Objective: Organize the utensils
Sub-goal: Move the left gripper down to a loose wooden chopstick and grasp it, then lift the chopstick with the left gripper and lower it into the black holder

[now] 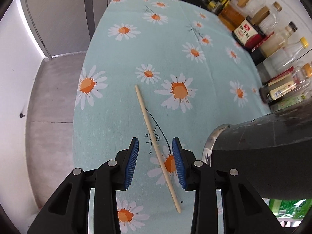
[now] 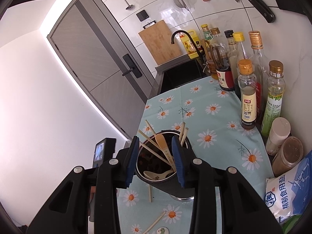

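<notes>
A pale wooden chopstick (image 1: 157,146) lies flat and diagonal on the bench, thin end far left, thick end near. To its right stands a dark round utensil holder (image 2: 171,183), upright, holding several chopsticks (image 2: 156,152) and two spoons (image 2: 164,146).

Utensil holder (image 2: 165,167) on the counter (image 2: 214,120), loose chopsticks around it.

In the left wrist view one chopstick (image 1: 156,146) lies on the counter, diagonal, passing between the fingers (image 1: 134,161) of the left gripper (image 1: 156,146); the holder stands to its right. In the right wrist view chopsticks and spoons stand in the holder, two chopsticks lie before it, bottles (image 2: 247,89) stand in a row along the wall at right, and the sink (image 2: 181,76) is behind.
</notes>
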Available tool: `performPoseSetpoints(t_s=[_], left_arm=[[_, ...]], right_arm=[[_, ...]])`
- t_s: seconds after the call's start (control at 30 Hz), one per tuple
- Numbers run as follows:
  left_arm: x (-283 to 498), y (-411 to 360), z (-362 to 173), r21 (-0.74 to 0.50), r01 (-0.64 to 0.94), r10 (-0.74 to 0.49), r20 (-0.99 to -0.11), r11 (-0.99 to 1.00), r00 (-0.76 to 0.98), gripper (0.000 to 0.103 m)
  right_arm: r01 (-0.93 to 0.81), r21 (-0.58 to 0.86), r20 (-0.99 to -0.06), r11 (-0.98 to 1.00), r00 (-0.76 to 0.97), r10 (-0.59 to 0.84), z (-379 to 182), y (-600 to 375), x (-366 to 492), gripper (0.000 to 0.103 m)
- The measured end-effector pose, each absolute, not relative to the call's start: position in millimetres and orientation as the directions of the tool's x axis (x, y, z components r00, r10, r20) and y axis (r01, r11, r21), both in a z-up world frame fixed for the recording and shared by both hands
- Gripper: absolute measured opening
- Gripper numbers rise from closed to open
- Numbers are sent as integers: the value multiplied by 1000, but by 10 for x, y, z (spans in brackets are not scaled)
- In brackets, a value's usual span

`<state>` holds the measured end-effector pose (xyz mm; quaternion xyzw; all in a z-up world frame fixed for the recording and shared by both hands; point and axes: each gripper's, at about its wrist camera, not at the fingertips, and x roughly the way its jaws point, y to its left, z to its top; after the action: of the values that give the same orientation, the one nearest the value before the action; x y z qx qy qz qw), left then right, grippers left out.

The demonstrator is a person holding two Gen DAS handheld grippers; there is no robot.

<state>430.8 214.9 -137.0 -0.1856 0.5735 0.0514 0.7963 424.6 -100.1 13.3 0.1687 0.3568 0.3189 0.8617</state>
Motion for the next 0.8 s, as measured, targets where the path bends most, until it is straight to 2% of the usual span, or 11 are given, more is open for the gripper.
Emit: performPoseSetpoints(t_s=[0.1,0.13,0.27,0.37,0.4,0.43,0.8], left_arm=[[4370,2131,-1451,-211,-312,-124,-953,926,277,31],[4395,2117,-1475,-193,-312,-111,-958,930,263,23],[4461,2015,-1515,-89,-290,-19,-972,953,236,18],[4494,1999,-1535,-74,-301,-4,-974,951,228,15],[4496,2015,-1543,-63,-311,9,-974,948,226,8],[4507,2032,-1549,-59,-323,16,-974,945,226,6],[4438,2098,-1501,-108,-365,-5,-963,925,271,4]], right_arm=[[-427,527,-496,735,548,674,153,-1020,4235,38],[-429,529,-493,732,547,677,159,-1021,4228,38],[-445,529,-487,723,538,688,160,-1009,4215,38],[-446,537,-488,716,529,695,141,-1015,4218,38],[-446,539,-487,714,527,697,133,-1022,4221,38],[-446,540,-487,713,526,698,129,-1028,4220,38],[-463,530,-500,710,506,703,114,-1015,4208,38]])
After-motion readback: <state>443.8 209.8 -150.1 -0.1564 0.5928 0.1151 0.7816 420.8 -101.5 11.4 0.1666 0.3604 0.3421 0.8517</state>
